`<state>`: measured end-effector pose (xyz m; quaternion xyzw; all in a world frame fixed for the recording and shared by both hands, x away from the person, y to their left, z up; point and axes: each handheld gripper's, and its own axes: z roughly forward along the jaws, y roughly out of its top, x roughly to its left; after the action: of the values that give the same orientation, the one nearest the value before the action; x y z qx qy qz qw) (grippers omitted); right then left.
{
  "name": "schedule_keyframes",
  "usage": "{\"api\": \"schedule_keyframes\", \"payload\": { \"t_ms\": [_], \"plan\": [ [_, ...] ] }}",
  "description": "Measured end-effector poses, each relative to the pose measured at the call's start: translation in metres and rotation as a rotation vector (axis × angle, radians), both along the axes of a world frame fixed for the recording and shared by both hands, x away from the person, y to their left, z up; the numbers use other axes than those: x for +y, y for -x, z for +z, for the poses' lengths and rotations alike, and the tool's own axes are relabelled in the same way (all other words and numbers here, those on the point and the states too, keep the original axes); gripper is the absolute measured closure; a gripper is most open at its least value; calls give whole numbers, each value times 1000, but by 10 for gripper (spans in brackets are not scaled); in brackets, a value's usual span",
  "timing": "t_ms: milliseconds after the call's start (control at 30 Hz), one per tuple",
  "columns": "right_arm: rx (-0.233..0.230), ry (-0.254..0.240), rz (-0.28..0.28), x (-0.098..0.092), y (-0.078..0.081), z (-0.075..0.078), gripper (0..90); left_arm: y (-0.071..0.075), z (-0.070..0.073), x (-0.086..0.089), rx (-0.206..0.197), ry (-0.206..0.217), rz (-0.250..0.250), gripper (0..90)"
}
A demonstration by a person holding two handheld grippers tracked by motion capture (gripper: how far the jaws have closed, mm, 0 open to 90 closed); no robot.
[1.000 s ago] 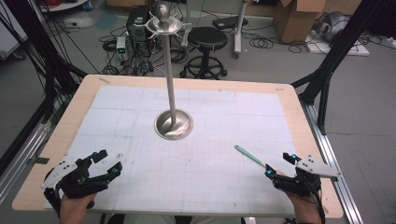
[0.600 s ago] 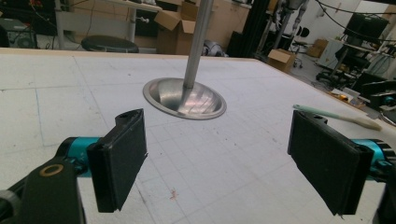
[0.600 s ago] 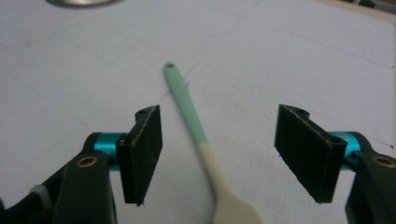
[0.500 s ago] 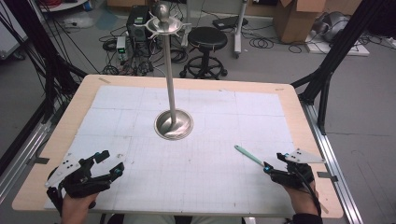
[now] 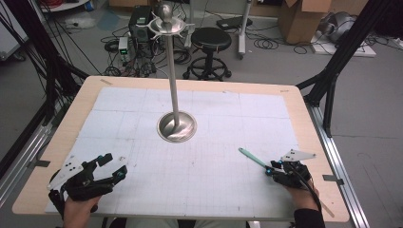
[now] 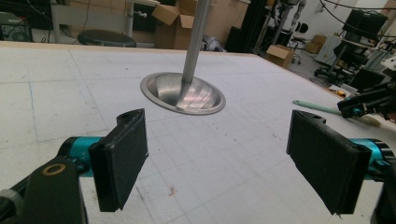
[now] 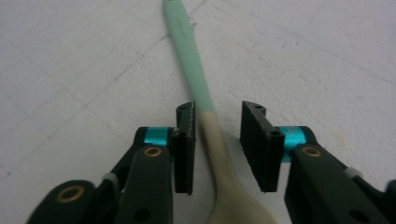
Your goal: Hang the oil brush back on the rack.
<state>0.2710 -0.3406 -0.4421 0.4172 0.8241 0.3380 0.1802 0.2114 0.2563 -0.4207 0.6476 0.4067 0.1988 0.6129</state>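
Observation:
A tall metal stand (image 5: 177, 127) with a round dished base rises from the middle of the white mat; its base (image 6: 183, 93) lies ahead in the left gripper view. A spoon with a mint-green handle (image 5: 252, 156) and a cream end lies flat at the right front. My right gripper (image 5: 270, 170) is low over it. In the right gripper view the spoon (image 7: 194, 60) runs between the jaws of my right gripper (image 7: 219, 109), which stand open on either side of its cream neck. My left gripper (image 5: 114, 165) rests open at the left front, jaws wide apart (image 6: 217, 126), holding nothing.
The white gridded mat (image 5: 214, 190) covers a wooden table (image 5: 313, 142). Beyond its far edge stand a black stool (image 5: 210, 40), cardboard boxes (image 5: 302, 19) and tangled cables. Black frame posts (image 5: 332, 80) flank the table. The other gripper (image 6: 369, 100) appears at the right of the left gripper view.
My right gripper has slid left along the table onto the spoon's near end, and its jaws now straddle it. The left gripper has hardly moved.

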Motion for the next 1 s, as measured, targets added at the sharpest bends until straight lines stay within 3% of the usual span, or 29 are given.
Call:
{"api": "schedule_keyframes", "payload": {
  "t_ms": [67,200,400,667,800,1000],
  "plan": [
    [3,-8,12,1,1,-1,785,0,0,0,1,1,1,210],
    [12,-24,-6,1,1,0,802,0,-1,1,3,0,8,214],
    [20,5,-21,6,2,2,824,0,-3,3,14,-1,18,216],
    [34,-4,-27,8,3,3,828,-1,-3,4,19,1,20,221],
    [43,-23,-25,9,4,4,828,-1,-3,5,17,6,23,221],
    [-5,-83,-17,10,7,13,828,-1,-1,6,8,5,11,221]
  ]
}}
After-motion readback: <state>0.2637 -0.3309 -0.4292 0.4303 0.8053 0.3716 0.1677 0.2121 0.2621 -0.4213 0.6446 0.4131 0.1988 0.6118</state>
